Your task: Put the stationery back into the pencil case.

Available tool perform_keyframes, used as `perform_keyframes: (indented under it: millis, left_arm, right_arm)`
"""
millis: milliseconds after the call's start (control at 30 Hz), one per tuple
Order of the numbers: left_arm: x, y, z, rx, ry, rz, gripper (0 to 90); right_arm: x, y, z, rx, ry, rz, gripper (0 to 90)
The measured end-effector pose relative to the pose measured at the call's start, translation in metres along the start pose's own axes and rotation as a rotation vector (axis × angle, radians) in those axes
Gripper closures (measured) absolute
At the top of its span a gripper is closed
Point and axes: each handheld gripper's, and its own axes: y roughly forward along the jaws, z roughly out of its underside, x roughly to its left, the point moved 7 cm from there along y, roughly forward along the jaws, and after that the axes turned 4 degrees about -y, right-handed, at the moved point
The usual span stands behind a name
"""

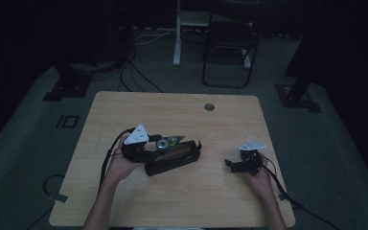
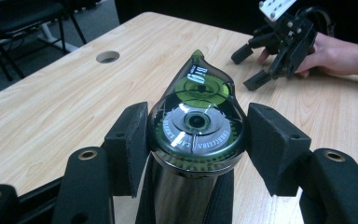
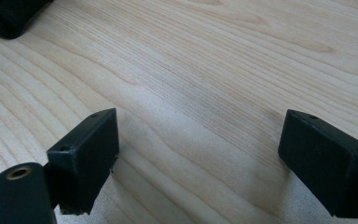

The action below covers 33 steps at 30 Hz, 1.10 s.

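A green see-through correction tape dispenser point(image 2: 198, 100) lies flat between the pads of my left gripper point(image 2: 196, 140), and the jaws are shut on its round end. It hangs just over the open zip of a black pouch point(image 1: 172, 160) lying mid-table, with something shiny under it. In the high view the left gripper point(image 1: 157, 144) sits at the pouch's left end with the dispenser point(image 1: 166, 142) sticking out to the right. My right gripper point(image 1: 234, 165) rests low at the table's right, open, with bare wood between its pads point(image 3: 86, 154). It also appears open in the left gripper view point(image 2: 249, 69).
The wooden table point(image 1: 182, 201) has a round cable hole point(image 1: 209, 106) near its far edge. A black corner point(image 3: 9, 16), likely the pouch, lies ahead of the right gripper. A dark chair point(image 1: 230, 43) and cables stand on the floor beyond the table.
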Motion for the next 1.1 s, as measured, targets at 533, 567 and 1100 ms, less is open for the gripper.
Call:
perform_keyframes:
  millis: [533, 567, 1100]
  left_arm:
    - [0.003, 0.018, 0.014, 0.064, -0.006, 0.001, 41.5]
    - [0.003, 0.019, 0.016, 0.07, -0.009, 0.003, 41.5]
    - [0.001, 0.039, 0.031, 0.178, 0.013, -0.003, 41.3]
  right_arm:
    - [0.0, 0.0, 0.0, 0.0, 0.001, 0.0, 12.1]
    - [0.0, 0.0, 0.0, 0.0, -0.001, 0.0, 12.1]
    - [0.0, 0.0, 0.0, 0.0, 0.0, 0.0, 12.1]
